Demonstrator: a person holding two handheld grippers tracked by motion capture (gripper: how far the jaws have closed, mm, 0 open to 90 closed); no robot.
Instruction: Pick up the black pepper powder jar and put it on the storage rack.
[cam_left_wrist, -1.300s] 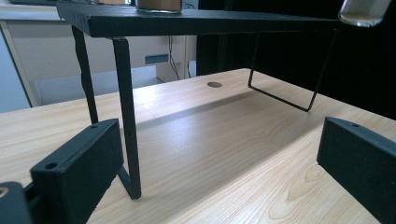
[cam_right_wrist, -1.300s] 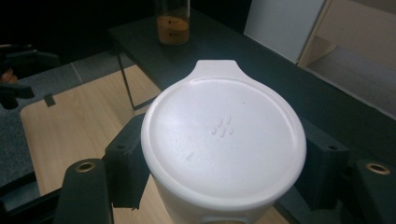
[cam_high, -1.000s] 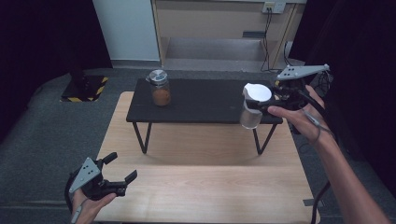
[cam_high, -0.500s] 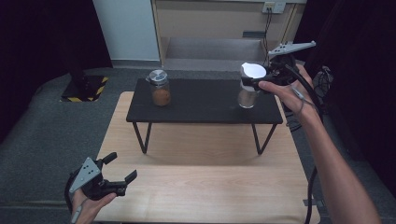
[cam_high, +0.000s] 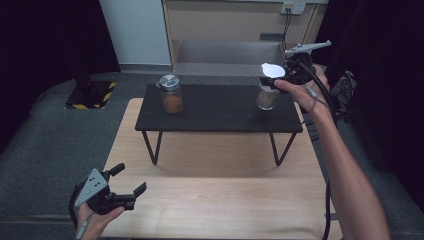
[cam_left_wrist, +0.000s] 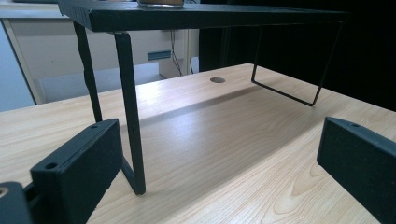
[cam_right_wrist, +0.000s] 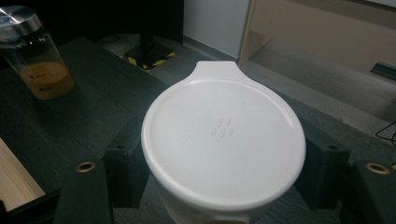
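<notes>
Right hand-held gripper (cam_high: 272, 84) clamps the white-lidded clear glass jar (cam_high: 268, 93) below its lid: rigid, slippery, breakable; left hand-held gripper (cam_high: 131, 186) released.

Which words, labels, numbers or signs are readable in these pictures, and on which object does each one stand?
No readable text anywhere.
White lid of the jar held by the right gripper: small raised marks, no letters.
Jar with brown powder: small dark marks, too blurred to read.
Floor plate: yellow-black hazard stripes, no words.
</notes>
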